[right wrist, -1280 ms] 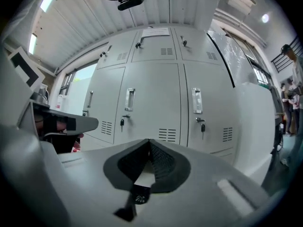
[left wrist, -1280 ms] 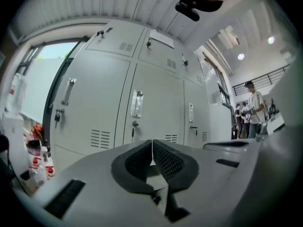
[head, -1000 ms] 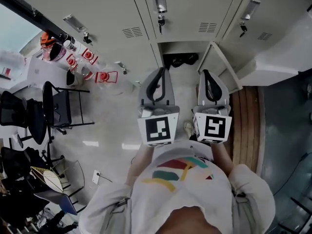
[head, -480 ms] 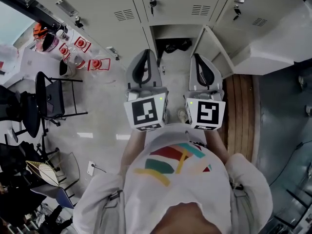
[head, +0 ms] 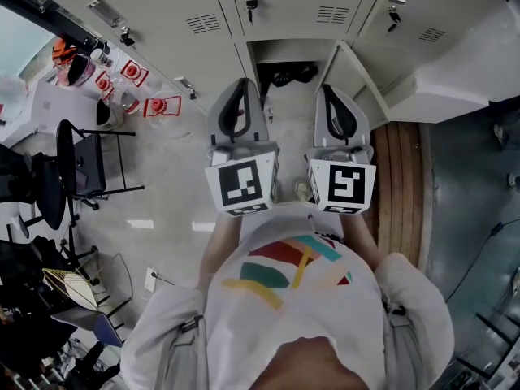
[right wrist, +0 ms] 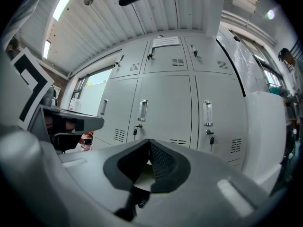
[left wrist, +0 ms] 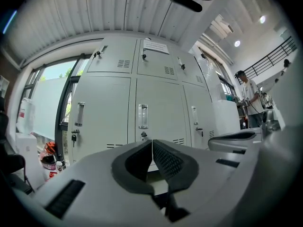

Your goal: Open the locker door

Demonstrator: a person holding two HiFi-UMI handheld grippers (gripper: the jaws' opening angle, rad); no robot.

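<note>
Locker door stands swung open near the floor, hinged out to the right of its compartment. I see the left gripper jaws pressed together, nothing between them; the right gripper jaws are likewise together, empty.

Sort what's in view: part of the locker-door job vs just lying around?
Job: open locker door; lockers; left gripper and right gripper, both shut, empty.
Lying about: black chair; red-labelled containers; dark item inside the open locker; wooden boards.
</note>
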